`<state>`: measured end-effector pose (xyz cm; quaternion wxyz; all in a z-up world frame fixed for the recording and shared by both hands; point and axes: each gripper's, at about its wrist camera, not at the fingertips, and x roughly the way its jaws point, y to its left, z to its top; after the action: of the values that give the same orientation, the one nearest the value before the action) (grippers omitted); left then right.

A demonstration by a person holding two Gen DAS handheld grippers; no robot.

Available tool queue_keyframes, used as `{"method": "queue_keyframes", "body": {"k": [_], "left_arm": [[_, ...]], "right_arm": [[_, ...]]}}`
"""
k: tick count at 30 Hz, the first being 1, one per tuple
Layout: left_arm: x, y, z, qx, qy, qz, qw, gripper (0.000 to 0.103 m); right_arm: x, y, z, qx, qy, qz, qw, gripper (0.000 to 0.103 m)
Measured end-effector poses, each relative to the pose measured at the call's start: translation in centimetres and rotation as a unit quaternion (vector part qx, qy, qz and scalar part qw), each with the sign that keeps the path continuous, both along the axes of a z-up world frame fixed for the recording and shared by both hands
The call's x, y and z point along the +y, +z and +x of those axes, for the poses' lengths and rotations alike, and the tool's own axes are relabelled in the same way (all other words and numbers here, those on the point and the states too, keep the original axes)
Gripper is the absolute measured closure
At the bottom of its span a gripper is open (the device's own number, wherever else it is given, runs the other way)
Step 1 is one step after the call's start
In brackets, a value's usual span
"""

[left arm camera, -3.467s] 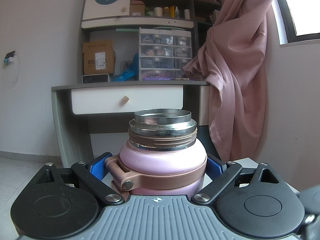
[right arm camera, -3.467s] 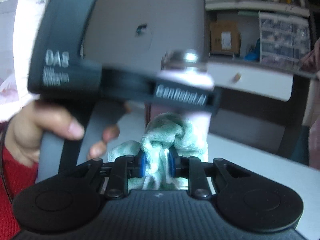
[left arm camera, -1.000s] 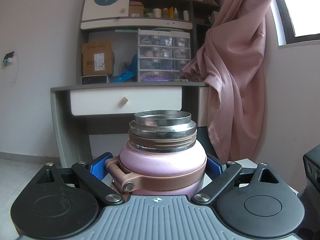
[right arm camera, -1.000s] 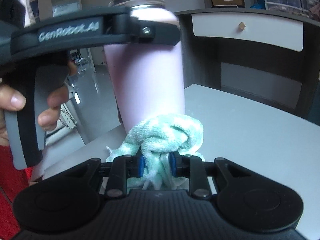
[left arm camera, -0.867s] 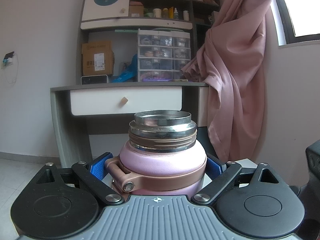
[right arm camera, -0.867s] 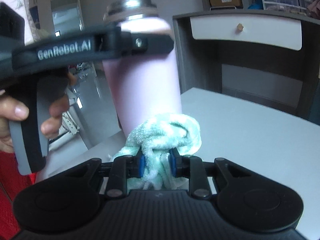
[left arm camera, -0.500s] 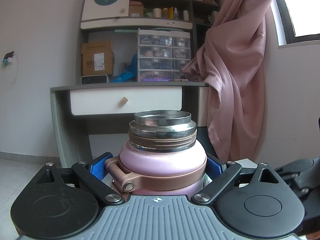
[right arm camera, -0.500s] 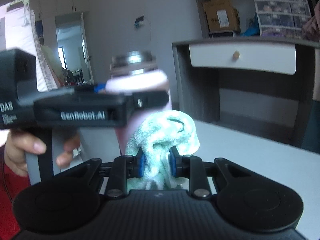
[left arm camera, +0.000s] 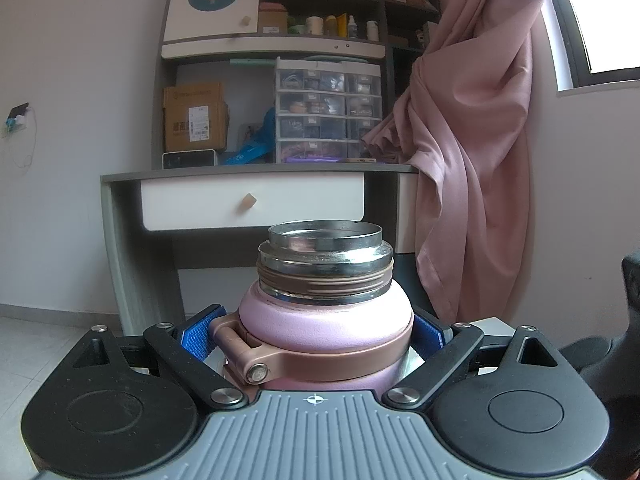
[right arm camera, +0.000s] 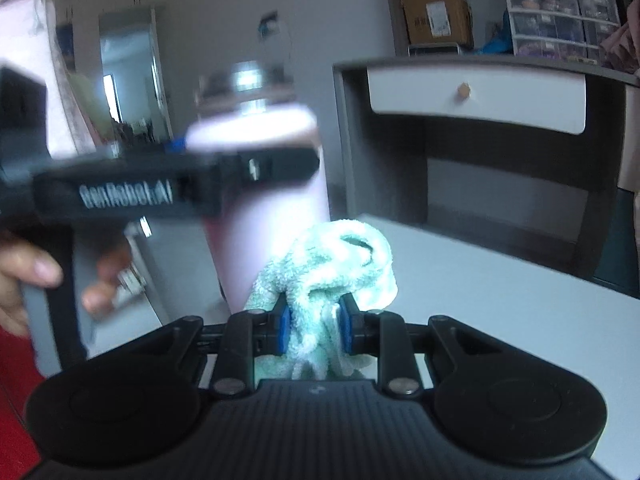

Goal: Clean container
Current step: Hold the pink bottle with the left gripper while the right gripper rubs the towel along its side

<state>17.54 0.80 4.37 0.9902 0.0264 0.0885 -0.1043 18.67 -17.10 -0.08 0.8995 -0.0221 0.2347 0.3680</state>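
Grey tabletop (right arm camera: pixel 500 300), desk with drawer behind, pink curtain off to one side. Pink bottle (left arm camera: pixel 326 330) stands upright on the table, long axis vertical, lid off, steel mouth open at top. Left gripper (left arm camera: pixel 316 330) is clamped around its shoulder just below the neck, blue pads pressed on both sides. Right gripper (right arm camera: pixel 314 328) is pinched tight on a bunched mint-green cloth (right arm camera: pixel 332 264). From the right wrist view the bottle sits ahead and to the left of the cloth, and the wad looks to be at the lower body wall; contact unclear through blur. Right hand is the working one, so my read is wiping the outside wall along the vertical axis, while left holds steady.
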Motion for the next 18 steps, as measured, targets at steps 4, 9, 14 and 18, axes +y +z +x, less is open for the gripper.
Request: {"method": "queue_keyframes", "body": {"k": [4, 9, 14, 18], "left_arm": [[0.1, 0.0, 0.0, 0.000, 0.000, 0.000, 1.0000, 0.009], [0.3, 0.0, 0.1, 0.000, -0.001, 0.000, 1.0000, 0.009], [0.2, 0.0, 0.1, 0.000, -0.001, 0.000, 1.0000, 0.009], [0.3, 0.0, 0.1, 0.000, -0.001, 0.000, 1.0000, 0.009]], "right_arm": [[0.7, -1.3, 0.2, 0.017, -0.003, -0.030, 0.999, 0.079], [1.0, -2.2, 0.5, 0.027, -0.003, -0.042, 0.999, 0.079], [0.9, -2.4, 0.3, 0.026, -0.005, -0.039, 0.999, 0.079], [0.8, -2.5, 0.4, 0.026, -0.004, -0.038, 0.999, 0.079]]}}
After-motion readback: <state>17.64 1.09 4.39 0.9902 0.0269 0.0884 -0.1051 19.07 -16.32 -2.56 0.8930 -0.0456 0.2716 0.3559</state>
